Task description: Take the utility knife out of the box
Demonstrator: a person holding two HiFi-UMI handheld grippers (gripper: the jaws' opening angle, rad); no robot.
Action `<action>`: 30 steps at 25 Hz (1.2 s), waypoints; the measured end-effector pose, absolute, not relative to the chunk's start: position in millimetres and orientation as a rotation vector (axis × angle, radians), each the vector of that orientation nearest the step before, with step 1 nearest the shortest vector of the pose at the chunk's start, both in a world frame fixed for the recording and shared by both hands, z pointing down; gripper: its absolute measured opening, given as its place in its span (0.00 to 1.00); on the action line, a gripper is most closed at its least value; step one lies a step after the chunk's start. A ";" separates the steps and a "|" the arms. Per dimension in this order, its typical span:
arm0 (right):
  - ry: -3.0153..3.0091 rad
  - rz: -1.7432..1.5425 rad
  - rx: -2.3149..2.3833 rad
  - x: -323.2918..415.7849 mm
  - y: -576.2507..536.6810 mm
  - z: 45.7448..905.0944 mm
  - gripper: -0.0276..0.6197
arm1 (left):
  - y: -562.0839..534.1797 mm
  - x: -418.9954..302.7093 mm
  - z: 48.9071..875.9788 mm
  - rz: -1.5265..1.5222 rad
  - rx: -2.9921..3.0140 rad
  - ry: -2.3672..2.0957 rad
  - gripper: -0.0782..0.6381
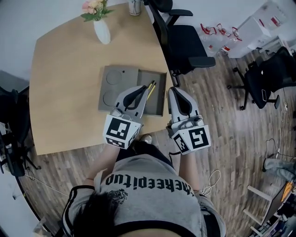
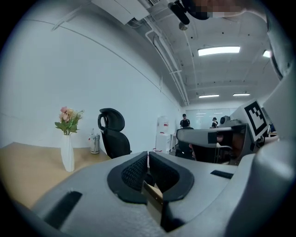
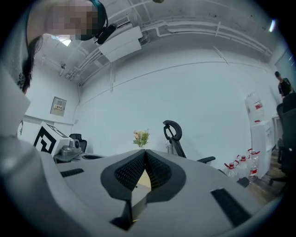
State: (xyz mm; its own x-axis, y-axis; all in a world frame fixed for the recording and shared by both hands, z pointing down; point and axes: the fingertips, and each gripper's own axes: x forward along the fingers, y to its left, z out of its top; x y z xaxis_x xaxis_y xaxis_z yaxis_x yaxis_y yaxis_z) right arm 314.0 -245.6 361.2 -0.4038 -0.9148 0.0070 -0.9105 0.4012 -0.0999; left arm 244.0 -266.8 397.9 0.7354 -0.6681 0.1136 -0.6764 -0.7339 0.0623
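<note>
An open grey box (image 1: pixel 158 107) lies on the wooden table (image 1: pixel 64 83), its lid (image 1: pixel 115 85) folded out to the left. The yellow and black utility knife (image 1: pixel 151 89) lies in the box's tray near the far left corner. My left gripper (image 1: pixel 141 89) hovers over the tray's near left part with its tips close to the knife, and its jaws are shut with nothing between them (image 2: pixel 148 155). Off the table's right edge, beside the box, my right gripper (image 1: pixel 176 91) also has its jaws together and empty (image 3: pixel 144 152). Neither gripper view shows the box.
A white vase with pink flowers (image 1: pixel 101 28) and a metal can (image 1: pixel 134 6) stand at the far end of the table. A black office chair (image 1: pixel 182 41) sits just beyond the table's right edge. More chairs and water bottles (image 1: pixel 217 32) are on the floor at right.
</note>
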 end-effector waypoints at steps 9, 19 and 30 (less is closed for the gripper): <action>2.621 -0.211 -1.636 322.1 -259.4 381.5 0.05 | -281.9 260.9 457.0 0.384 2.729 -1.101 0.14; 2.637 -0.291 -1.620 337.8 -269.9 401.2 0.05 | -289.1 282.1 521.8 0.601 2.593 -1.048 0.24; 2.634 -0.339 -1.630 352.0 -277.7 413.0 0.05 | -301.4 292.8 587.1 0.824 2.406 -1.044 0.34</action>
